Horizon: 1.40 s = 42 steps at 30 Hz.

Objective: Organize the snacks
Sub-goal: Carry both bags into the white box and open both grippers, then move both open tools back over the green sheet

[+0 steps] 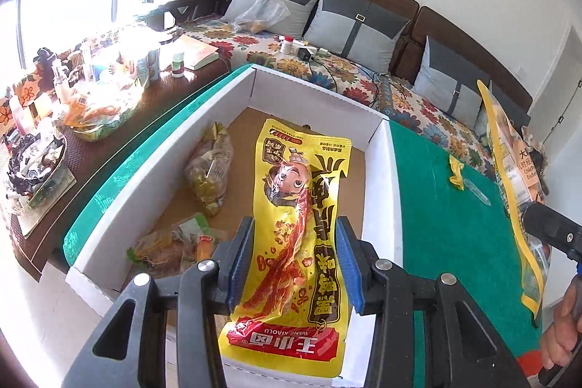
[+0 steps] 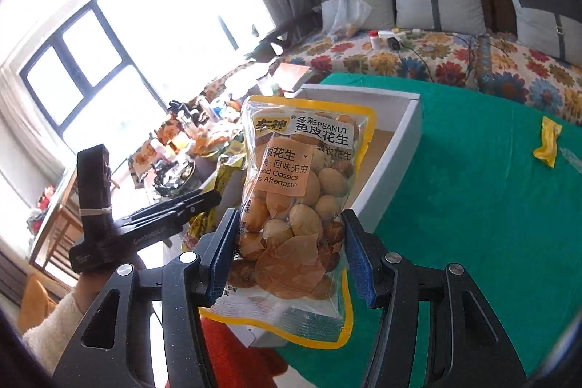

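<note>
My left gripper is shut on a long yellow snack pack with a cartoon face, held over the white cardboard box. Two snack bags lie inside the box: a clear one with greenish pieces and an orange one. My right gripper is shut on a clear yellow-edged peanut bag, held up beside the box. The peanut bag also shows at the right of the left wrist view. The left gripper's body shows in the right wrist view.
The box sits on a green tablecloth. A small yellow wrapper lies on the cloth to the right. A cluttered brown table stands to the left. A floral sofa with grey cushions runs behind.
</note>
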Each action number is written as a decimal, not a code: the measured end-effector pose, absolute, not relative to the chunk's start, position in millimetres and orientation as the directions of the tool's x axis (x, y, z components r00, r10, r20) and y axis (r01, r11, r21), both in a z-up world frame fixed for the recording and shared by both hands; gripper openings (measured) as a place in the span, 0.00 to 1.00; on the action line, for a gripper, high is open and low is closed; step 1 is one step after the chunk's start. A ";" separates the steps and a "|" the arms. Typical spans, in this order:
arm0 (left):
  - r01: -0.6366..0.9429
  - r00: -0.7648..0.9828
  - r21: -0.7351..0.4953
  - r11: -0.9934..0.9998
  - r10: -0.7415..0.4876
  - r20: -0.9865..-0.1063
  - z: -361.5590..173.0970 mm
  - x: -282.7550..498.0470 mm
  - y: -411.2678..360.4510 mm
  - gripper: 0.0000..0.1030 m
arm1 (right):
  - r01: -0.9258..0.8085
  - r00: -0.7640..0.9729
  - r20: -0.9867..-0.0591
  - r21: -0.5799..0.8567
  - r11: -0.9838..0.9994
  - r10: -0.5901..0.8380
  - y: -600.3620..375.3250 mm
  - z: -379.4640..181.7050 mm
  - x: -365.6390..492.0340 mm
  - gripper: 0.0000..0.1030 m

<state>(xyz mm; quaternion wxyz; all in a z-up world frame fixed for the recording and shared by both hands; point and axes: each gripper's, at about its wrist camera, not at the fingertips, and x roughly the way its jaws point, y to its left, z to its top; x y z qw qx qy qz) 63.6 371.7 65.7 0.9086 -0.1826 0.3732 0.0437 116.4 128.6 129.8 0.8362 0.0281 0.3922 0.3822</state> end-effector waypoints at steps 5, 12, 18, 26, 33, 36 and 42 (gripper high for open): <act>-0.338 0.637 -0.185 0.923 0.079 -0.767 22.5 56.8 384.3 0.70 | -0.641 0.261 -0.702 0.387 0.663 0.663 183.4 81.8 126.8 0.70; -0.353 0.670 -0.175 0.919 0.118 -0.733 16.1 24.6 360.9 0.82 | -0.598 0.354 -0.716 0.322 0.734 0.602 102.2 46.2 114.9 0.72; -0.229 0.752 -0.221 0.948 0.028 -0.659 41.9 18.8 295.0 0.93 | -0.460 0.500 -0.792 0.101 0.882 0.352 -28.4 -15.5 110.9 0.76; 0.060 0.708 -0.220 0.974 -0.197 -0.678 48.2 61.2 147.3 0.95 | -0.195 0.620 -0.776 -0.015 0.981 0.112 -195.4 -34.3 112.6 0.77; 0.252 0.615 -0.114 0.961 -0.250 -0.748 -0.5 111.3 18.4 0.95 | -0.048 0.656 -0.755 -0.047 0.998 -0.004 -259.5 -37.4 134.1 0.80; 0.274 0.583 -0.047 0.961 -0.205 -0.786 -32.1 135.0 -16.5 0.95 | -0.009 0.668 -0.743 -0.059 0.998 -0.038 -280.2 -44.1 138.1 0.80; 0.261 0.569 -0.014 0.965 -0.165 -0.806 -69.7 178.0 -52.1 0.95 | 0.039 0.672 -0.737 -0.059 0.998 -0.070 -307.3 -46.8 154.5 0.80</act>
